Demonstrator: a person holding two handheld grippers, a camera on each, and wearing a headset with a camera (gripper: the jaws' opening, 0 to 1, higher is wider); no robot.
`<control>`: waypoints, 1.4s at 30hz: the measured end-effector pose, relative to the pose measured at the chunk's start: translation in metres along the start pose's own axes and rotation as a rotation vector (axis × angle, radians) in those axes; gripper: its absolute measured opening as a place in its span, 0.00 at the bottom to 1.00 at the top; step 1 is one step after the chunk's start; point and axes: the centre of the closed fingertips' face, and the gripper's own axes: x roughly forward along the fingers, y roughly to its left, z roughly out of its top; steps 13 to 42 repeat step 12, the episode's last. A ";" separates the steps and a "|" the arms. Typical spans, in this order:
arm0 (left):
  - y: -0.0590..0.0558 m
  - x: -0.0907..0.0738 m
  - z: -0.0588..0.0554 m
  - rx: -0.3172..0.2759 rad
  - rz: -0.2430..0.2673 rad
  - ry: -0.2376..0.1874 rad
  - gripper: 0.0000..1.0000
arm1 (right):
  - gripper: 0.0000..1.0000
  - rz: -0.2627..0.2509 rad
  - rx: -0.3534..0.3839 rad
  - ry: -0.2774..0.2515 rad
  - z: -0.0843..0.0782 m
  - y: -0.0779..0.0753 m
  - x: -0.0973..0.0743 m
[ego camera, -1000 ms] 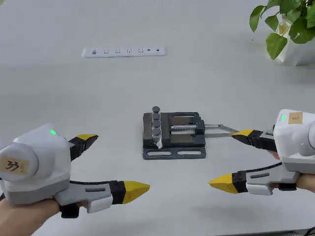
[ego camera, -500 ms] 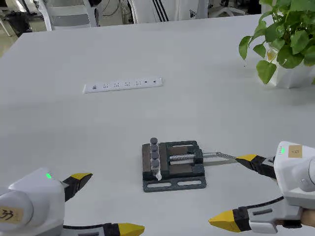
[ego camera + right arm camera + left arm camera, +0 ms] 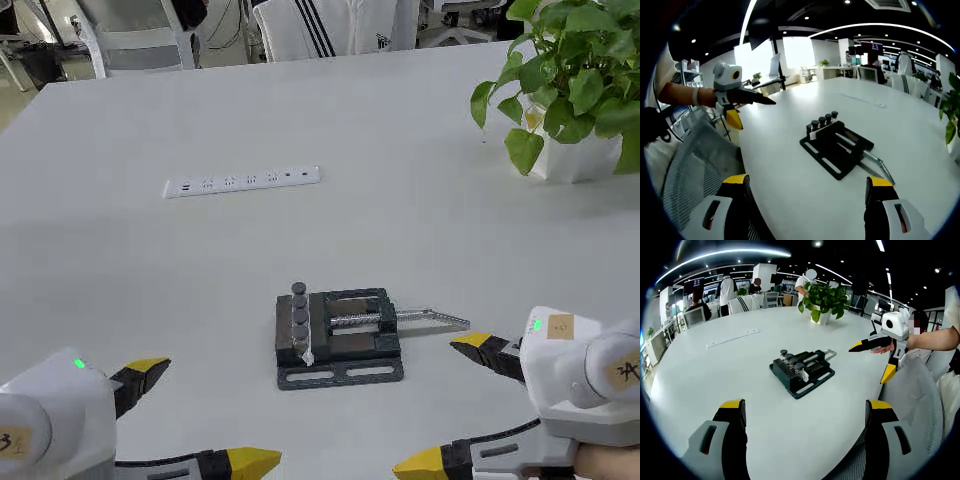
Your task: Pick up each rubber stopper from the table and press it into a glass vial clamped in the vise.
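Observation:
A black vise stands mid-table and clamps a row of several glass vials, each capped with a dark rubber stopper. The same vise and vials lie ahead of both gripper cameras. My left gripper hovers open near the table's front edge, left of the vise, with nothing between its yellow-tipped jaws. My right gripper is open and empty to the right of the vise. Each shows in the other's view: the right gripper and the left gripper. My own jaws spread wide in both gripper views.
The vise's screw handle sticks out to the right, toward my right gripper. A white power strip lies farther back. A potted plant stands at the far right. Chairs line the table's far edge.
The head camera has tilted up, so the vise and both grippers sit lower in the picture. Both grippers have drawn back a little from the vise and stay open.

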 end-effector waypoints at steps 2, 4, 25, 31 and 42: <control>0.003 -0.002 -0.001 0.000 0.009 -0.007 0.99 | 0.95 0.009 -0.004 -0.001 0.001 0.003 0.002; 0.006 -0.002 -0.003 -0.003 0.025 -0.017 0.99 | 0.95 0.004 -0.027 -0.001 0.004 0.002 0.003; 0.001 -0.004 0.000 0.012 0.029 -0.039 0.99 | 0.95 -0.022 -0.052 -0.012 0.013 0.001 0.000; 0.001 -0.004 0.000 0.012 0.029 -0.039 0.99 | 0.95 -0.022 -0.052 -0.012 0.013 0.001 0.000; 0.001 -0.004 0.000 0.012 0.029 -0.039 0.99 | 0.95 -0.022 -0.052 -0.012 0.013 0.001 0.000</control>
